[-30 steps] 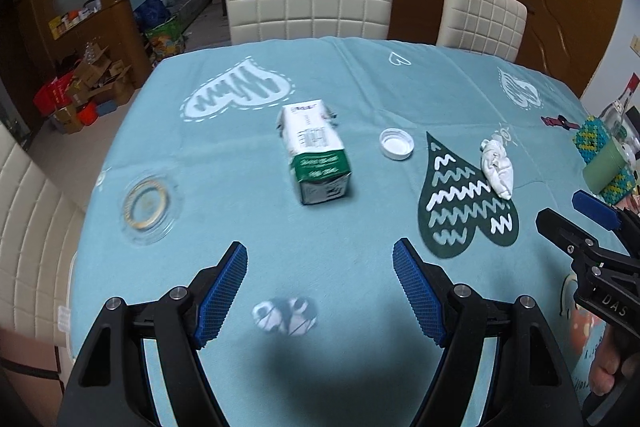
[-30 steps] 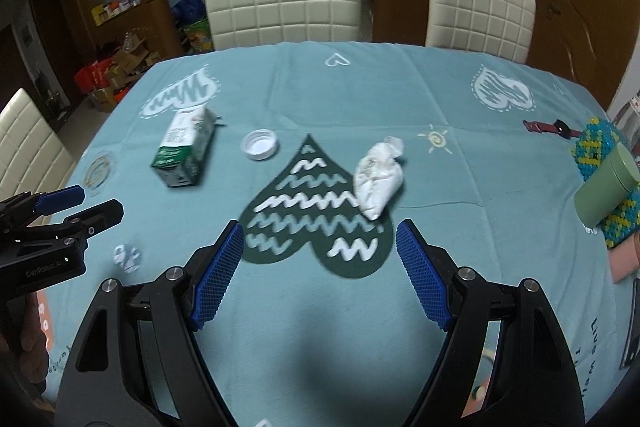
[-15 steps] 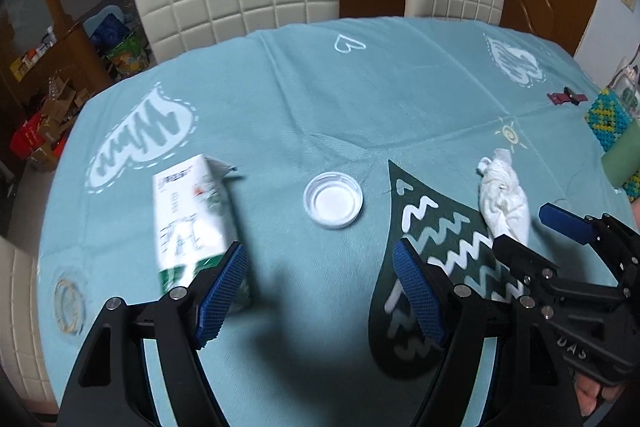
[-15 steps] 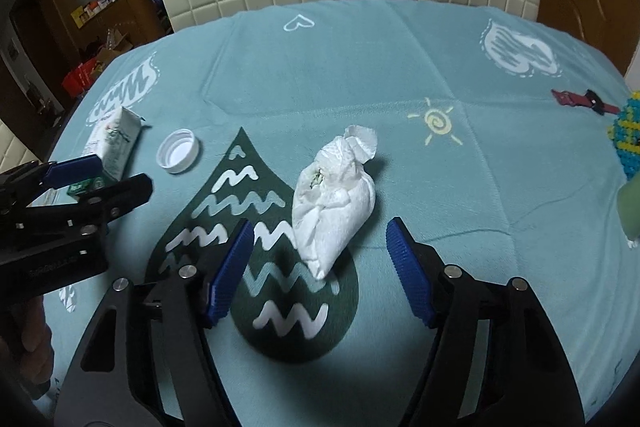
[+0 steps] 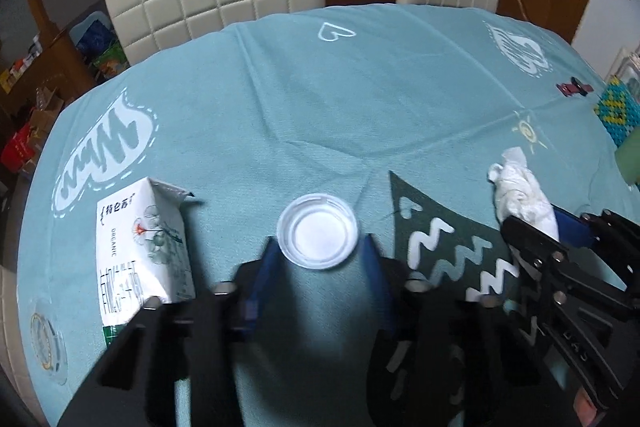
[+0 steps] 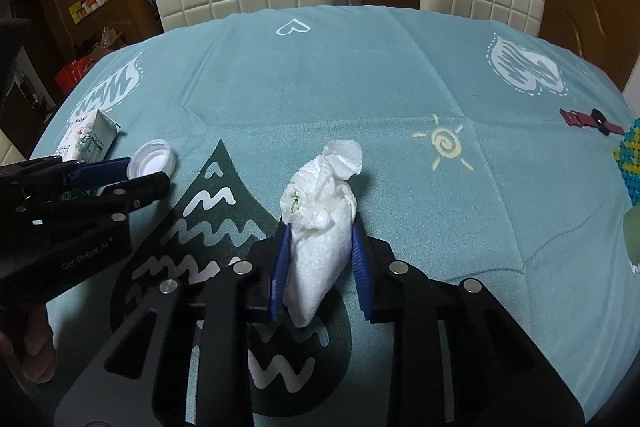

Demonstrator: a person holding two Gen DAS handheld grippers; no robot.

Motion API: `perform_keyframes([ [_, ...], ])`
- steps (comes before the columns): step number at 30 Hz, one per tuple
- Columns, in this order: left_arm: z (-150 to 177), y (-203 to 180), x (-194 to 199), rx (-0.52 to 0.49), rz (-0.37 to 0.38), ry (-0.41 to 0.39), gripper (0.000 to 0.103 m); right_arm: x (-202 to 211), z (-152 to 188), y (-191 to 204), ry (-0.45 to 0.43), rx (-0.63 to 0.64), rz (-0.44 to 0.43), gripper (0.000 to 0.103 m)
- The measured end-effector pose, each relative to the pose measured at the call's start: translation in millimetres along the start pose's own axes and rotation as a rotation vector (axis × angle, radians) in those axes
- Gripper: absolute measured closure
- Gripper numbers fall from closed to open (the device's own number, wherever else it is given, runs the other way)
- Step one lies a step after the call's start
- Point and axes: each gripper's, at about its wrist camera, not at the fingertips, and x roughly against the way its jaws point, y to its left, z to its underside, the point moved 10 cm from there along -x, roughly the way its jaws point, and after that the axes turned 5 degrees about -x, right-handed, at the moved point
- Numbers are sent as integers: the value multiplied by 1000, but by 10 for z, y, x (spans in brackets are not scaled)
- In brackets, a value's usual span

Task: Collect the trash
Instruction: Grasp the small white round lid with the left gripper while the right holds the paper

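The left gripper (image 5: 318,247) is closing around a white plastic cap (image 5: 318,235) lying open side up on the desk (image 5: 304,107); its blue pads flank the cap's rim, and contact cannot be confirmed. The right gripper (image 6: 320,239) is closing on a wadded white tissue bundle (image 6: 320,223) resting on the dark heart print, pads against its sides. A milk carton (image 5: 140,247) lies on its side, left of the cap, untouched.

Tabletop (image 6: 360,79) cloth: teal, white hearts, yellow sun, dark-green zigzag heart. Tissue wad (image 6: 320,223) white; cap (image 5: 318,237) white; carton (image 5: 140,247) white-green.
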Motion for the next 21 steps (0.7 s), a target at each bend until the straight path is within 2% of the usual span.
perform_keyframes([
  [10,207,10,380,13,16,-14,67,352,127,138,3,15,-13,75],
  [21,532,179,1040,35,-21,-74,67,945,321,593,-43,76,-43,75],
])
